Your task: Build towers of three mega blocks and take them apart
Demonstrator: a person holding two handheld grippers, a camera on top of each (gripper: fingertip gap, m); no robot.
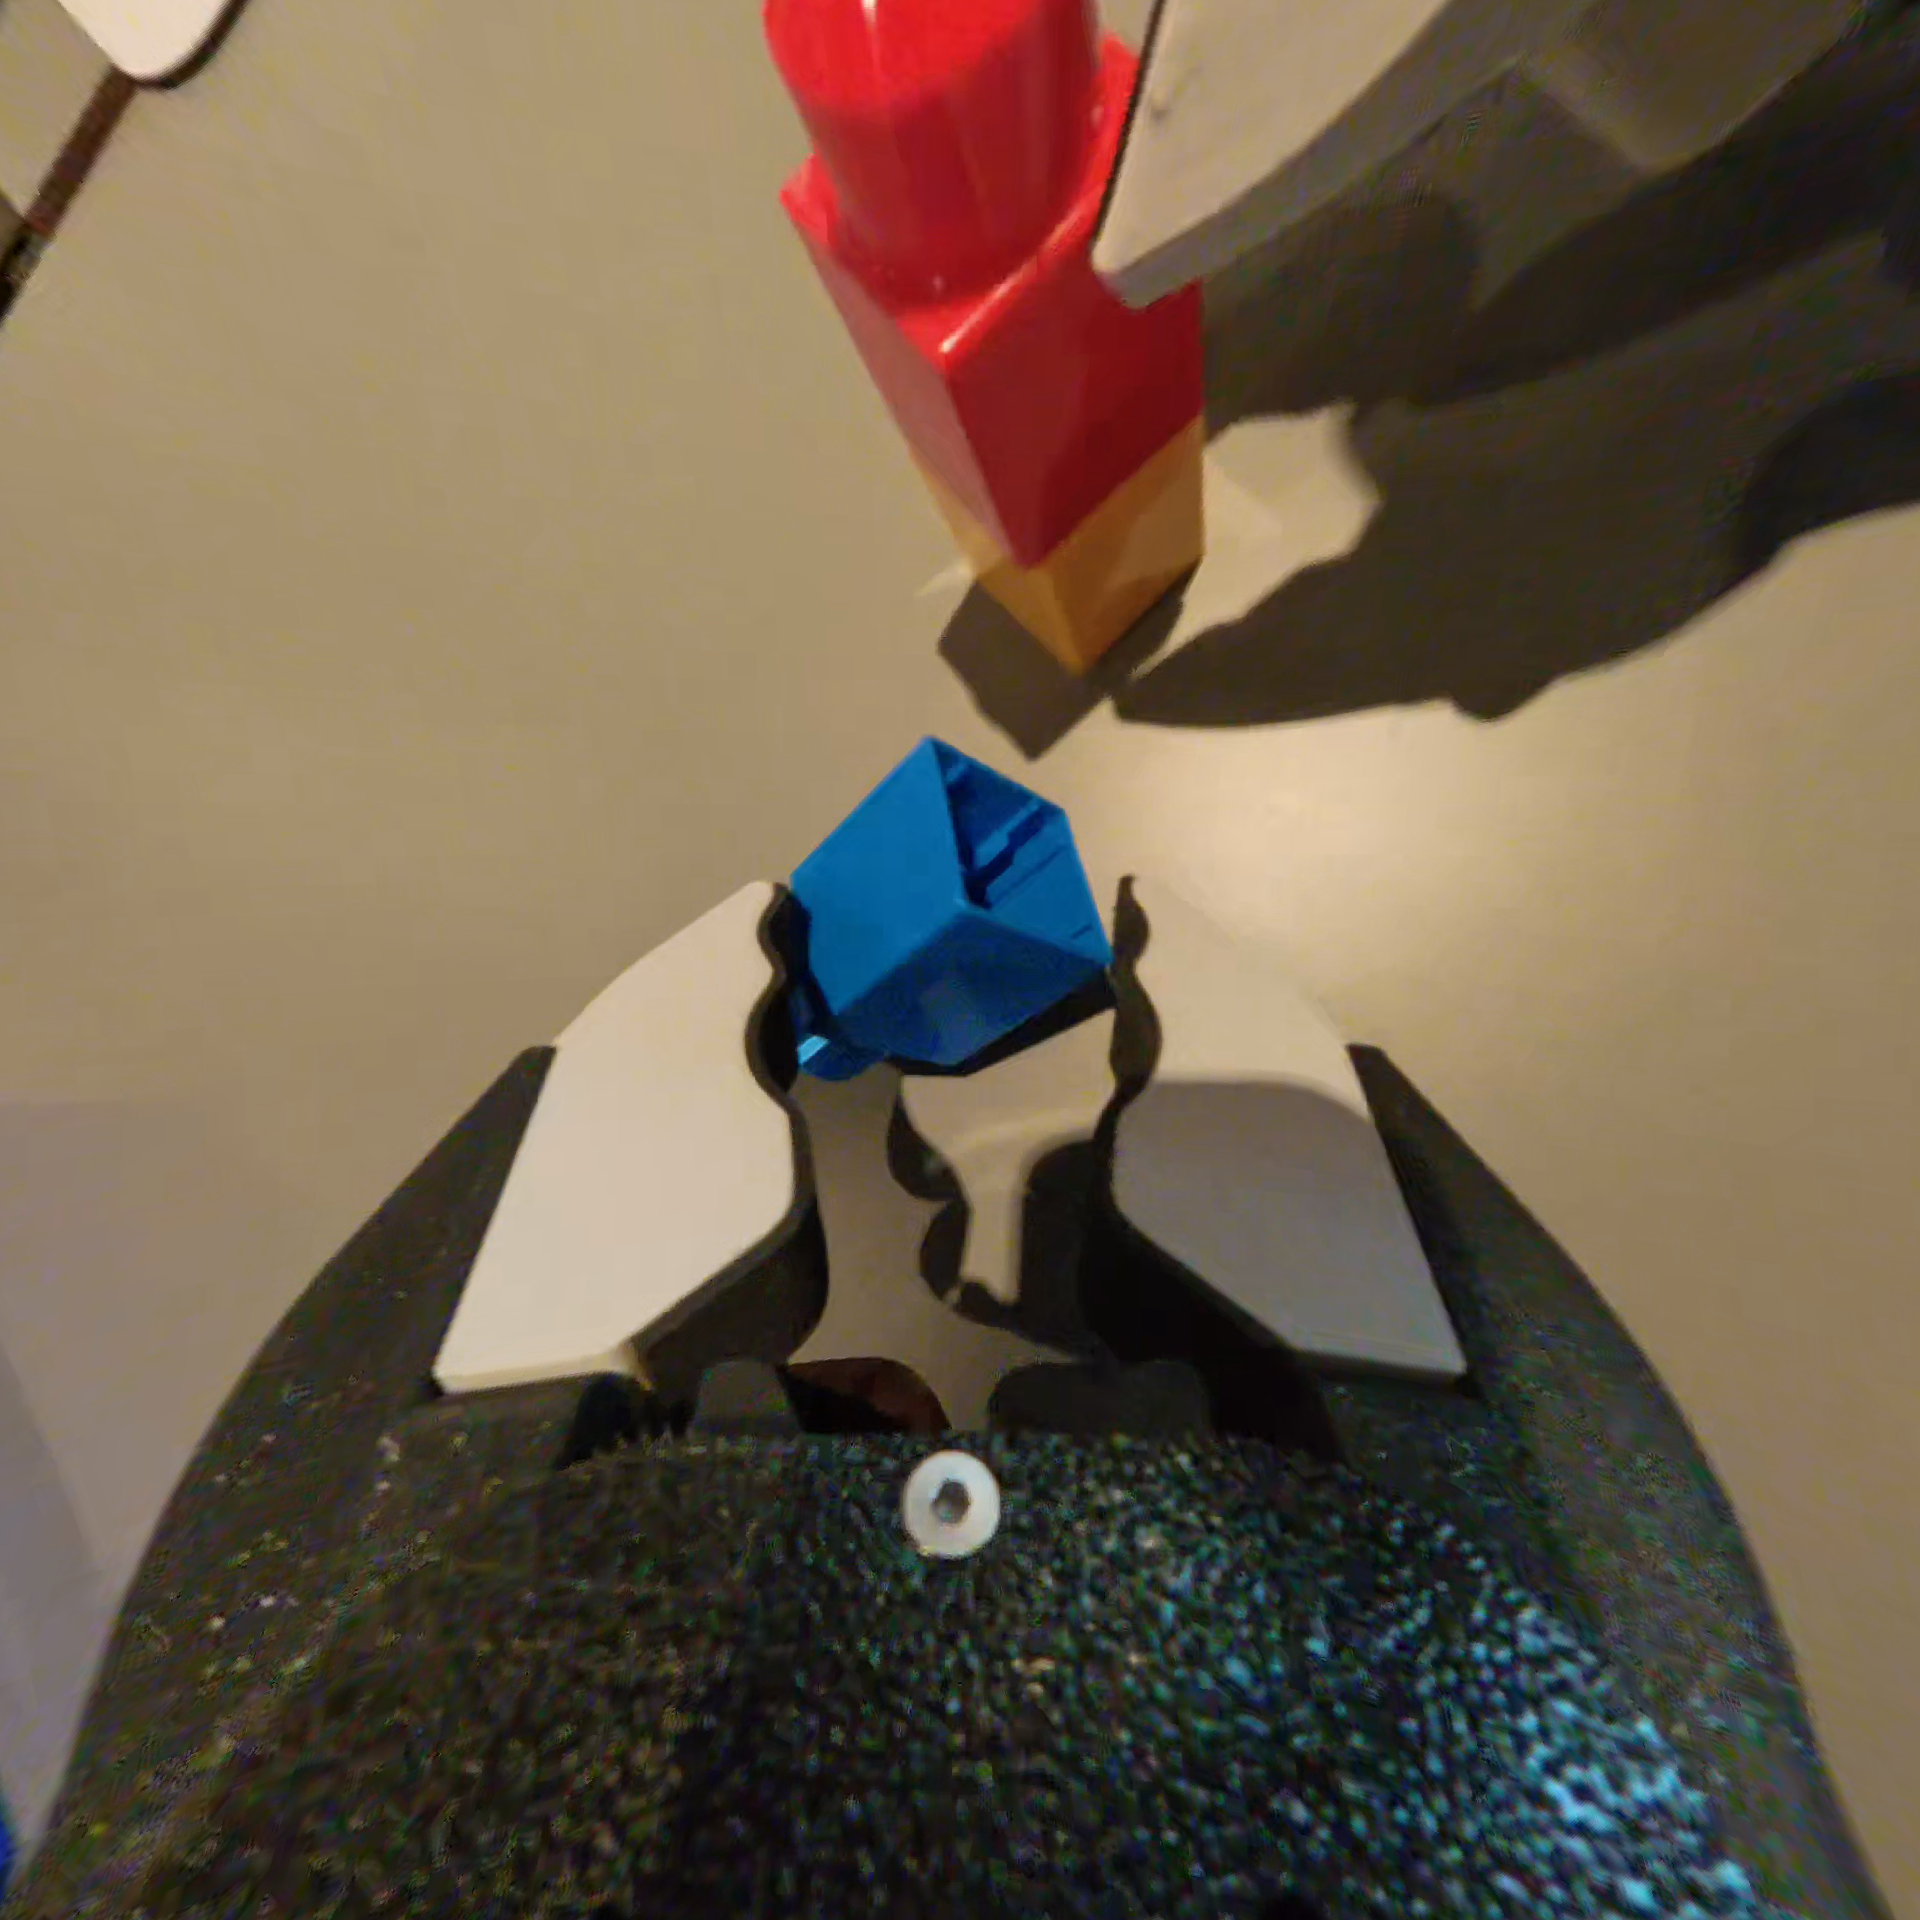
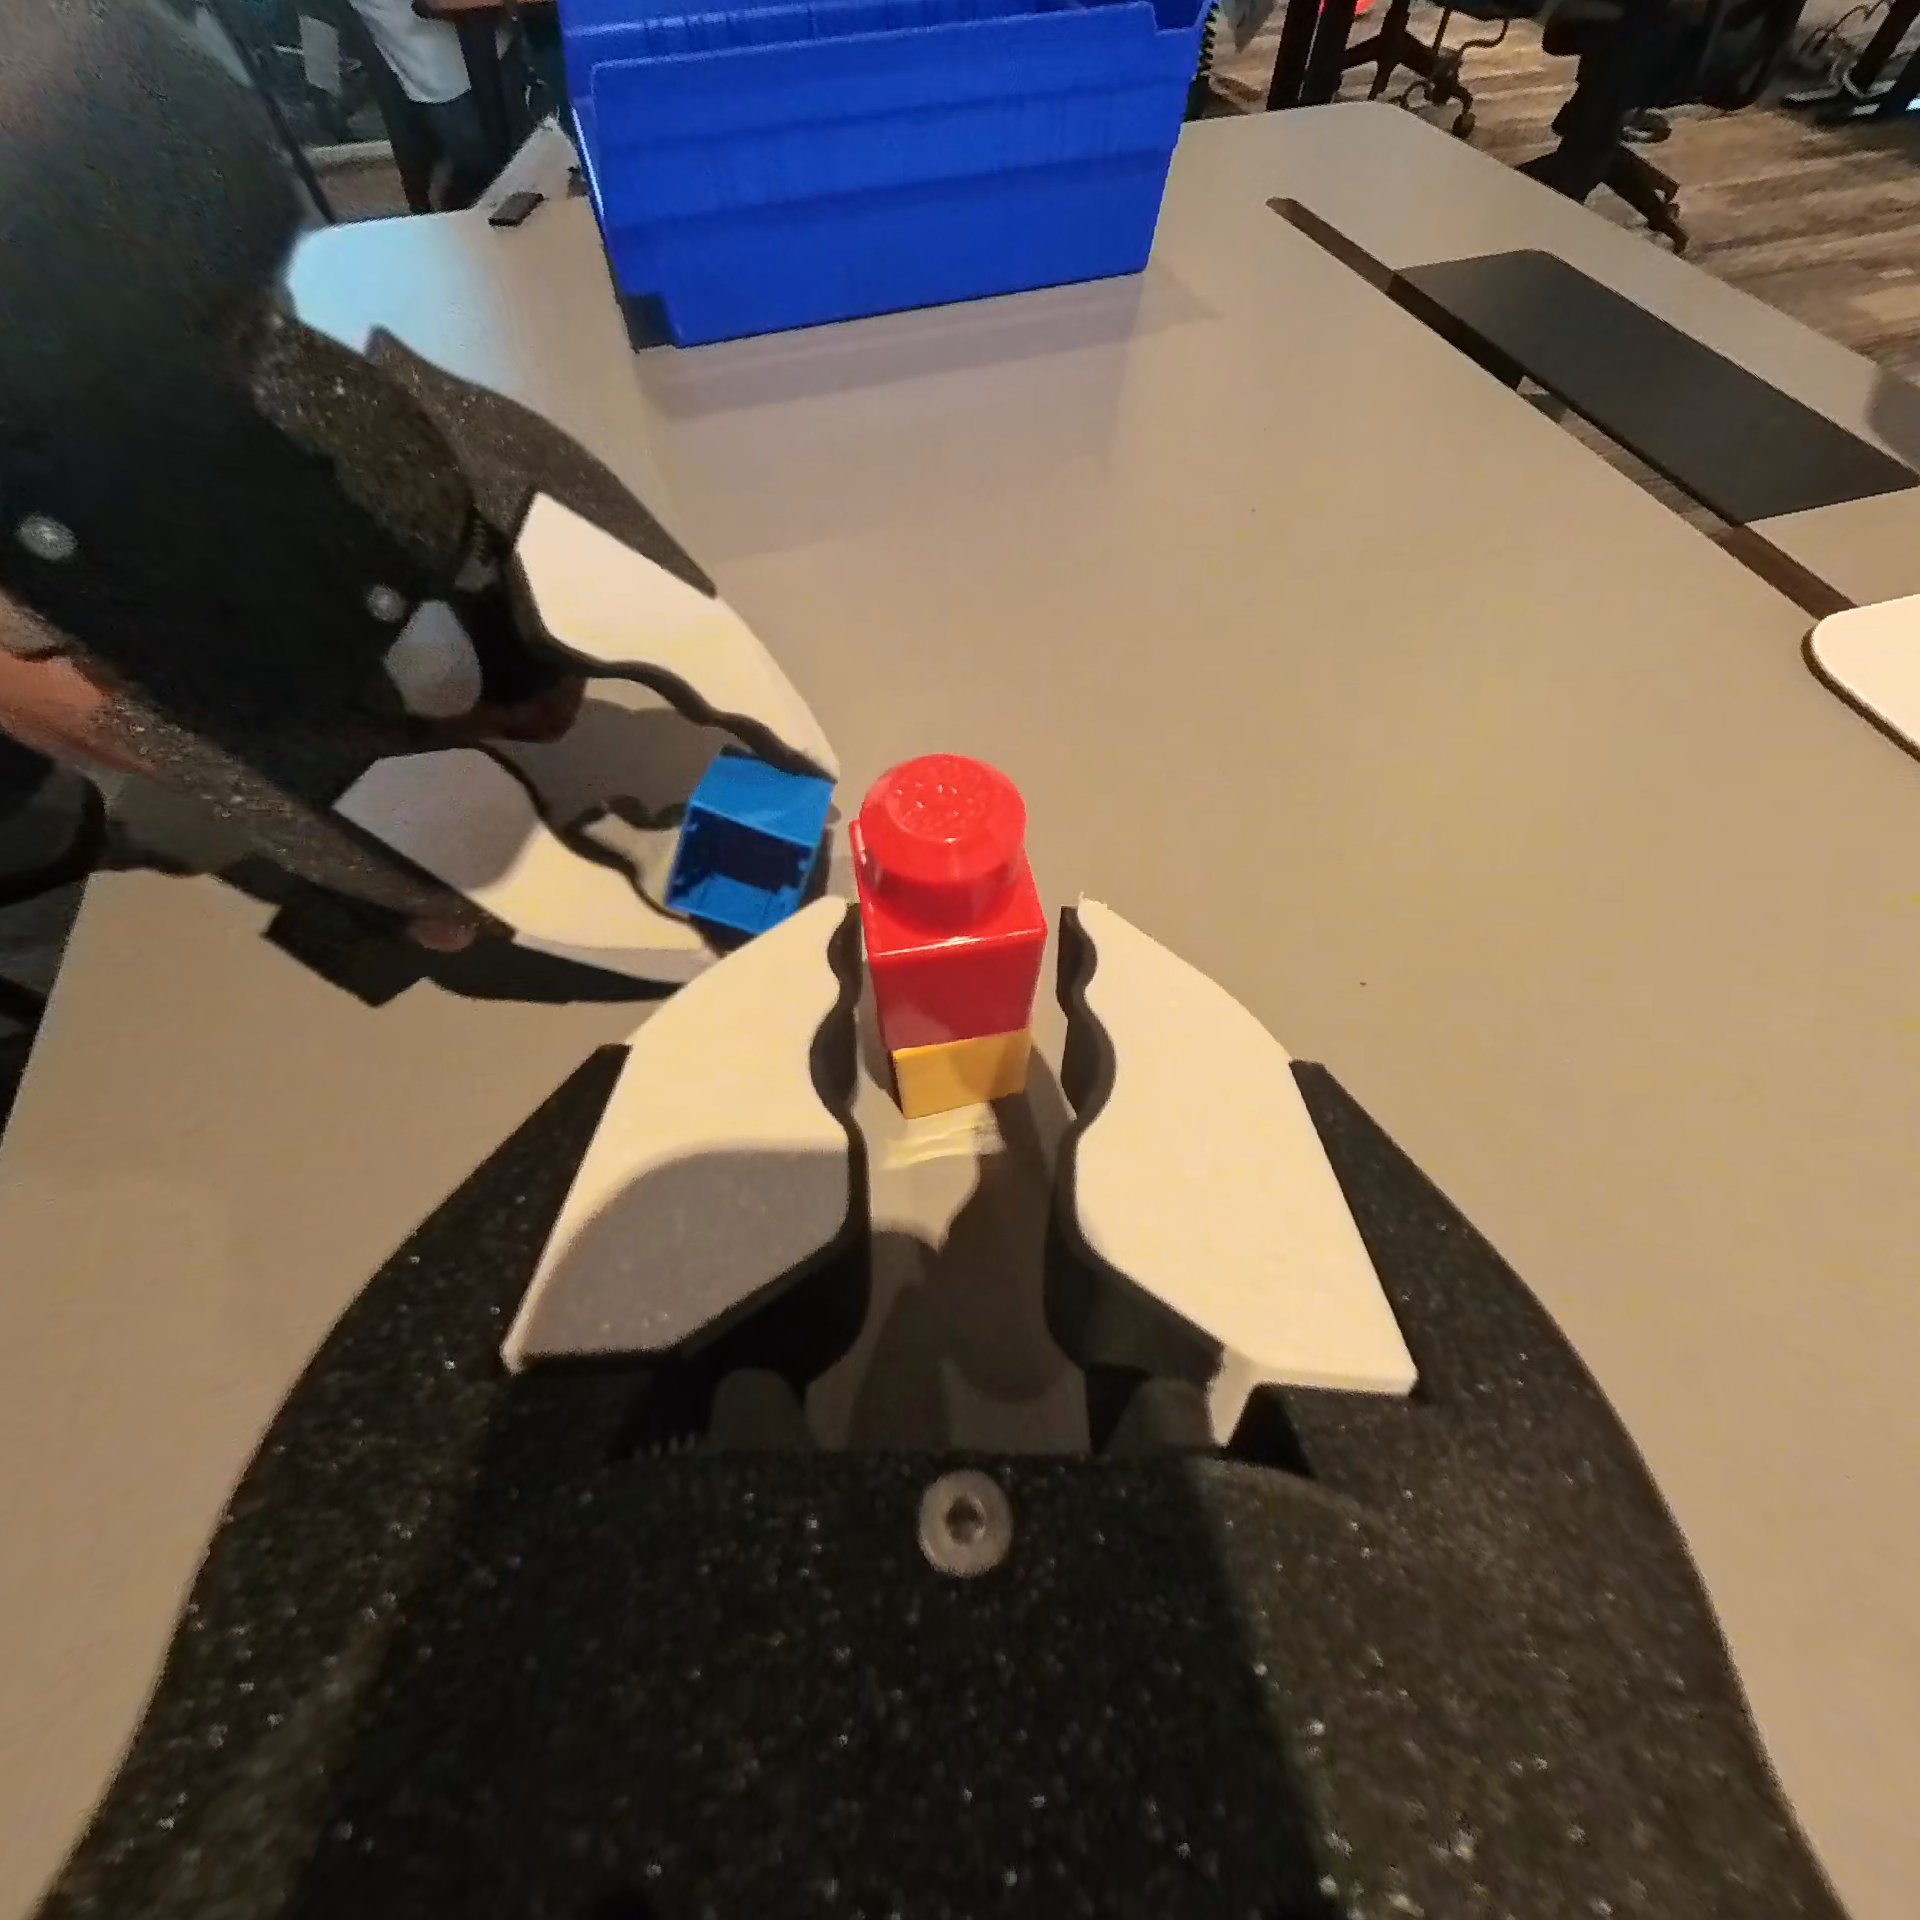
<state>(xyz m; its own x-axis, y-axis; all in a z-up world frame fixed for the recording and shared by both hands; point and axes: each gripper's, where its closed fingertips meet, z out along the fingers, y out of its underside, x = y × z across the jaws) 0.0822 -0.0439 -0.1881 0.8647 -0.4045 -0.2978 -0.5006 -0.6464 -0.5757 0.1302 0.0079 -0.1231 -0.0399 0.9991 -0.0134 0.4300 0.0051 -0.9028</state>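
A red block [image 2: 951, 935] sits stacked on a yellow block [image 2: 961, 1075], and the pair stands upright on the grey table [image 2: 1351, 727]. My right gripper [image 2: 956, 909] is open, its jaws on either side of the stack at the red block's height, with a small gap on the right. My left gripper [image 1: 951, 904] is shut on a blue block [image 1: 935, 935], tilted with its hollow underside facing forward, low over the table just left of the stack. The left wrist view shows the red block [image 1: 1039, 384], the yellow block [image 1: 1101, 582] and one right finger [image 1: 1164, 208].
A large blue bin [image 2: 883, 177] stands at the back of the table. A black mat [image 2: 1642, 384] lies at the right, with a white board edge [image 2: 1870, 665] beyond it. Chairs and table legs stand on the floor behind. The left gripper's tips are roughly 10 centimetres from the right gripper's.
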